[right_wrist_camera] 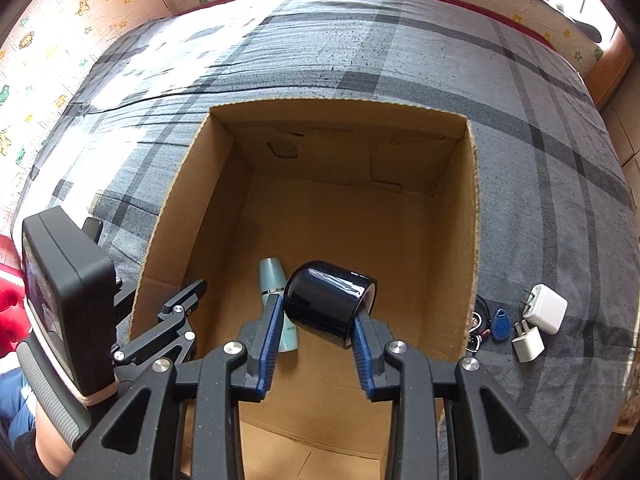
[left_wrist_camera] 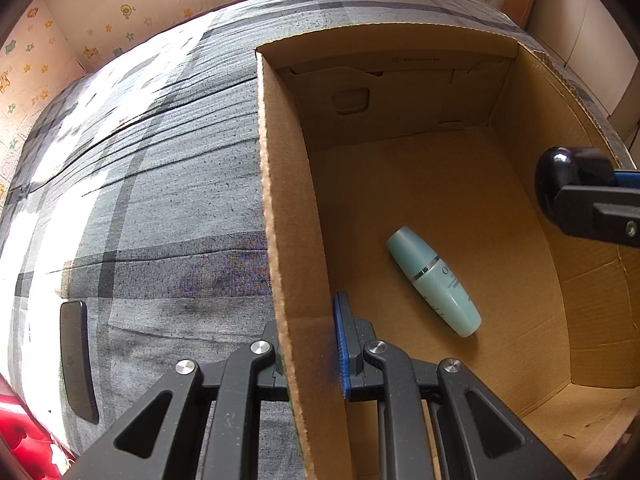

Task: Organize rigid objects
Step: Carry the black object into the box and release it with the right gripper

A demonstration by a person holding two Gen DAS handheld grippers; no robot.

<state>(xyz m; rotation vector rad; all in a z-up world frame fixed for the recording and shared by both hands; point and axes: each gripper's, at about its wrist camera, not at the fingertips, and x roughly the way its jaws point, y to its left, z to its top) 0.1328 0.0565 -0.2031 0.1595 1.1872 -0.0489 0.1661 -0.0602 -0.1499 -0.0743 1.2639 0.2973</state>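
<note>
So one teal bottle (right_wrist_camera: 276,304) lies boxed beneath the right tongs (right_wrist_camera: 316,320), which grip a black jar (right_wrist_camera: 330,298); the left tongs (left_wrist_camera: 308,360) clamp the box wall (left_wrist_camera: 288,240); chargers (right_wrist_camera: 538,320) and keys (right_wrist_camera: 486,326) wait right.

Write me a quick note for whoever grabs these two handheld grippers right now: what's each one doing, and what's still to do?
Left gripper: shut on the side wall of the brown cardboard box, steadying it.
Right gripper: shut on a glossy black cylindrical jar, over the box's inside.
Done: pale green plastic bottle lies on the box floor.
Left: release the jar inside; then box the two white plug adapters, blue key fob and keys on the grey plaid cloth.
</note>
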